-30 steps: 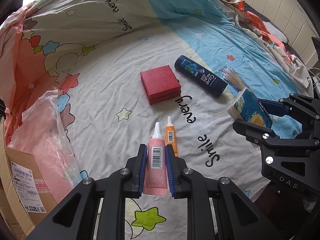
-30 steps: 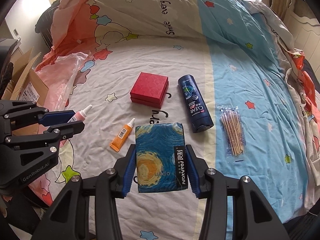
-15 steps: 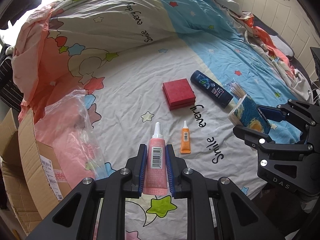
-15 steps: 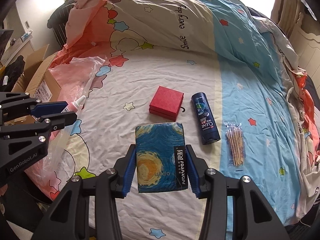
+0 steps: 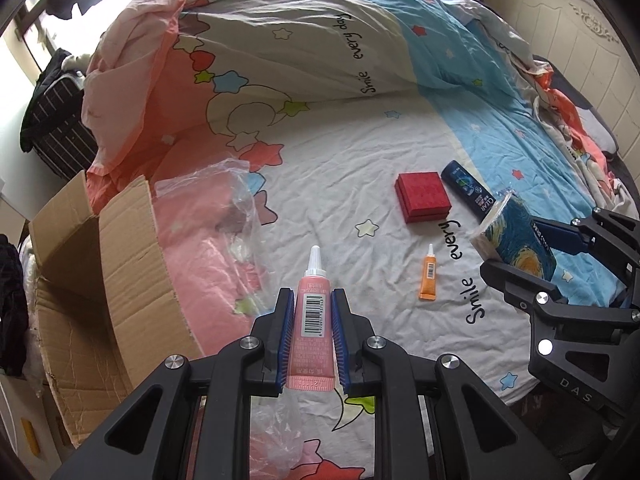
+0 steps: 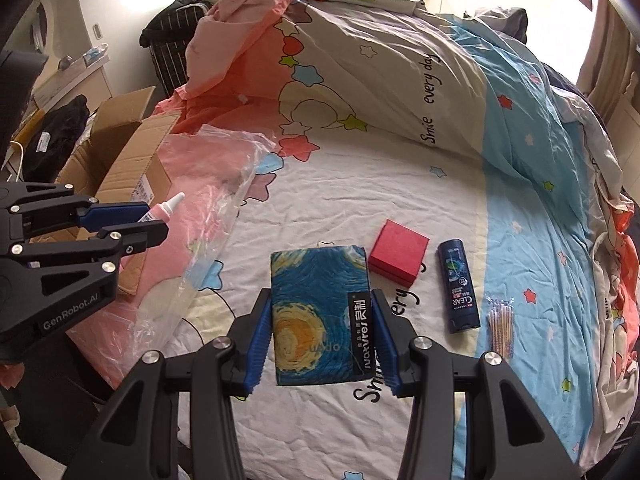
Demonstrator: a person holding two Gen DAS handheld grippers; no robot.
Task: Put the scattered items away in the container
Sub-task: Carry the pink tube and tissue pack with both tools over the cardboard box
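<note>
My left gripper (image 5: 313,304) is shut on a pink tube (image 5: 313,312) with a white cap, held above the bed's left edge; it also shows in the right wrist view (image 6: 158,220). My right gripper (image 6: 322,308) is shut on a blue swirl-print tissue pack (image 6: 318,316), also seen in the left wrist view (image 5: 516,236). An open cardboard box (image 5: 92,276) stands on the floor left of the bed (image 6: 116,160). On the sheet lie a red box (image 5: 423,197), a dark blue bottle (image 6: 457,286), an orange tube (image 5: 428,274) and a pack of cotton swabs (image 6: 500,324).
A crumpled clear plastic bag (image 5: 224,216) lies on the bed edge between the cardboard box and the items. A heaped duvet (image 5: 300,40) fills the far side of the bed. A dark striped bag (image 6: 176,40) and clothes sit on the floor at far left.
Both grippers have lifted and pulled back leftward with their loads. The cardboard box has come into fuller view, and the items on the sheet look farther away.
</note>
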